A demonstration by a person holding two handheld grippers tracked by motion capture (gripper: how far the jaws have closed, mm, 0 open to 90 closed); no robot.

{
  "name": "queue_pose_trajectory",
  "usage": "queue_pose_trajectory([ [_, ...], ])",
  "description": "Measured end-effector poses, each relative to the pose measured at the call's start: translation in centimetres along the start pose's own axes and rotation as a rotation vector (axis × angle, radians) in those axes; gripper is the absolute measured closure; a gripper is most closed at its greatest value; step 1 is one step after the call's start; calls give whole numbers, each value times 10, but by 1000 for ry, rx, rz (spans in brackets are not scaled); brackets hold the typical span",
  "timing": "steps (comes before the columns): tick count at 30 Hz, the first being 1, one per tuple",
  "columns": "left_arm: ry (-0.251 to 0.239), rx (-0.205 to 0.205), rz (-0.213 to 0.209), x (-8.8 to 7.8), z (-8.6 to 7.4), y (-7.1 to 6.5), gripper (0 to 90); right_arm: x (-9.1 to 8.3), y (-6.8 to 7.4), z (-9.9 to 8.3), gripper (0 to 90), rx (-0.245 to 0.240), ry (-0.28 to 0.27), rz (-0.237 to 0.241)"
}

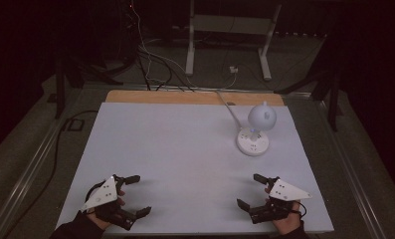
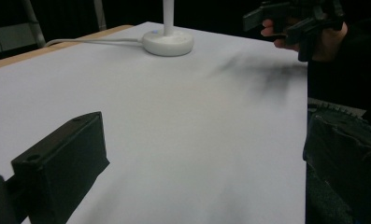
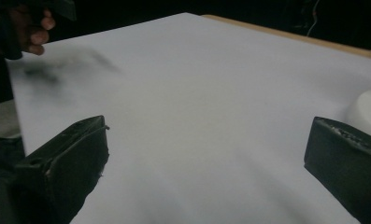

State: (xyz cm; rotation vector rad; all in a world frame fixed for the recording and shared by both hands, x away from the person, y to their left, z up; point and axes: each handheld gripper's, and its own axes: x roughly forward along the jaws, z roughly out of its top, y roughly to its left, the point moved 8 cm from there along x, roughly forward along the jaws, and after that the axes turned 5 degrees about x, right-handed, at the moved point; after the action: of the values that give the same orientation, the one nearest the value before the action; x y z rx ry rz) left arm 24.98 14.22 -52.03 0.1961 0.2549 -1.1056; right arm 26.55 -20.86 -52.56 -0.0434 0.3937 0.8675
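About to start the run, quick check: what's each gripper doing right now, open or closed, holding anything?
Left gripper: open, jaws spread wide, holding nothing, above the white table.
Right gripper: open, jaws spread wide, holding nothing, short of the round white lamp.

Lamp (image 2: 167, 18) stem cut off by top edge; lamp base (image 3: 367, 112) clipped at right edge

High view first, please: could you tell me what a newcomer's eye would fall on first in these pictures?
The eye goes to the small white lamp with a round head, standing on a round white base at the far right of the pale table, its cord running off the back edge. Next come the left gripper and the right gripper at the near edge, each in a hand, jaws wide apart with nothing between them.
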Motion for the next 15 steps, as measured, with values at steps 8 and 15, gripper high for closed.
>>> queue_pose_trajectory([
  [8,-54,-32,43,-8,5,11,4,-2,-2,0,0,3,-2,-19],
  [15,-47,-26,29,-9,5,3,4,-1,3,-6,0,3,41,17],
])
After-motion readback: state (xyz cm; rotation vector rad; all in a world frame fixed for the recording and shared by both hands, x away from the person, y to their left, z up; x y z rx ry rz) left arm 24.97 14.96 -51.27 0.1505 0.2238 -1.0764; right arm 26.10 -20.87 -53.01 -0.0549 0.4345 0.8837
